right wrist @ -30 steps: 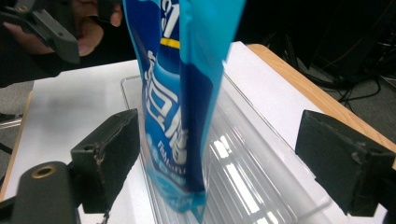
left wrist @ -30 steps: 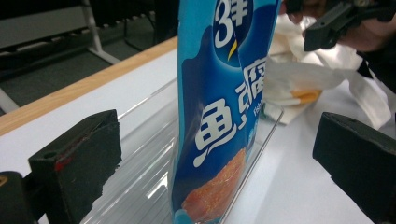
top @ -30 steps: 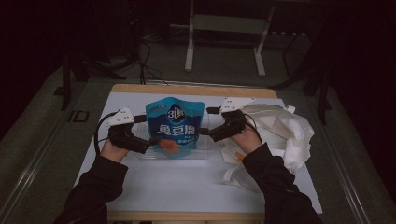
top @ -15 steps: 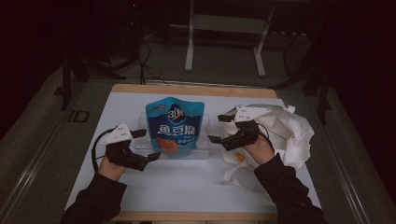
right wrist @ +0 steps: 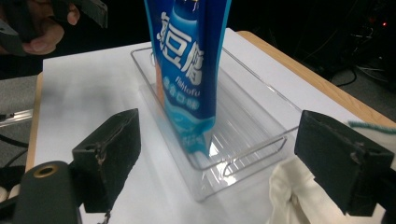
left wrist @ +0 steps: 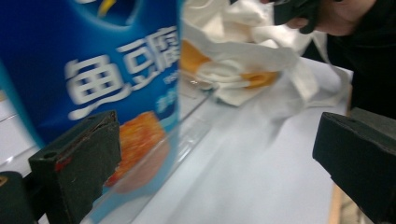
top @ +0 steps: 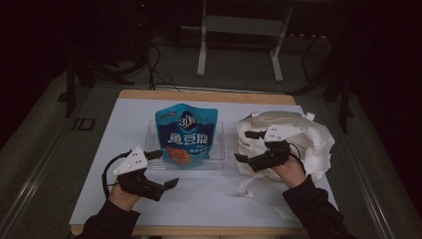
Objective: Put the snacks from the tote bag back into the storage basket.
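Observation:
A blue snack pouch [top: 186, 134] [left wrist: 88, 70] [right wrist: 191, 65] stands upright in a clear plastic tray [top: 219, 162] [right wrist: 252, 135] at the middle of the white table. My left gripper [top: 161, 169] [left wrist: 215, 154] is open, low and to the left of the tray, with nothing between its jaws. My right gripper [top: 244, 146] [right wrist: 224, 158] is open too, just right of the tray, above a crumpled white cloth bag [top: 308, 134] [left wrist: 243, 60] [right wrist: 299, 196].
The white table sheet [top: 214, 199] has bare room in front of the tray. A wooden table edge [top: 204, 94] runs along the back. Beyond it stand a metal stand [top: 239, 30] and cables on a dark floor.
Both grippers have let go of the pouch and drawn back from it, the left toward the front left, the right toward the cloth bag. The pouch stays standing in the tray.

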A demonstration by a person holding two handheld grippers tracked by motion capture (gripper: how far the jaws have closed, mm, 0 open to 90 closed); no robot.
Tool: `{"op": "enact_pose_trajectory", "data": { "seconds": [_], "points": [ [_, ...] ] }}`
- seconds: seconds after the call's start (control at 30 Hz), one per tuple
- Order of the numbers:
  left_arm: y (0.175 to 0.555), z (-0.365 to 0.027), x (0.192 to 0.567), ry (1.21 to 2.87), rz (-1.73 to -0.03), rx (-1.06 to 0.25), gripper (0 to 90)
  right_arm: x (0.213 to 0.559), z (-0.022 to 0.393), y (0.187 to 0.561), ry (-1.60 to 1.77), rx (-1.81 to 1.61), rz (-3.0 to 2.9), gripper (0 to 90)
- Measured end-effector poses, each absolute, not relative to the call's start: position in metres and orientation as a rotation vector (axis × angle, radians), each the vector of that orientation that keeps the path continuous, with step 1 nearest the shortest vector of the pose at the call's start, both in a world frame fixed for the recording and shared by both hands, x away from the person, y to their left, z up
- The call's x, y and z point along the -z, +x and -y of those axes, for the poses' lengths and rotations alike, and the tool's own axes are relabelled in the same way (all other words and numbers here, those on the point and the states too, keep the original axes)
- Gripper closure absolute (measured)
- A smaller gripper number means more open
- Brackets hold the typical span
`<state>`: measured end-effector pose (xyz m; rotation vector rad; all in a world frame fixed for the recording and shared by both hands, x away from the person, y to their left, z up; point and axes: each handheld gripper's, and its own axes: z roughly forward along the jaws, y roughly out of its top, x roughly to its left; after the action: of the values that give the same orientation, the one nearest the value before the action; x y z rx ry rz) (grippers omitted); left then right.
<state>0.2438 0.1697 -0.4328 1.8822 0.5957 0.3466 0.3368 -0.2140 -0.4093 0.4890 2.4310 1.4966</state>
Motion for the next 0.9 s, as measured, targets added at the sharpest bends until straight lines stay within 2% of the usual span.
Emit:
{"op": "enact_pose_trajectory", "data": {
  "seconds": [0.5,0.9],
  "points": [
    [0.239,-0.135,0.439,1.927,-0.448,-0.221,1.5,0.417,0.243,0.306,0.524,-1.514,-2.405,14.6],
    [0.244,-0.126,0.455,1.957,-0.430,-0.159,1.6,0.427,0.271,0.282,0.580,-1.520,-2.346,14.1]
  ]
}}
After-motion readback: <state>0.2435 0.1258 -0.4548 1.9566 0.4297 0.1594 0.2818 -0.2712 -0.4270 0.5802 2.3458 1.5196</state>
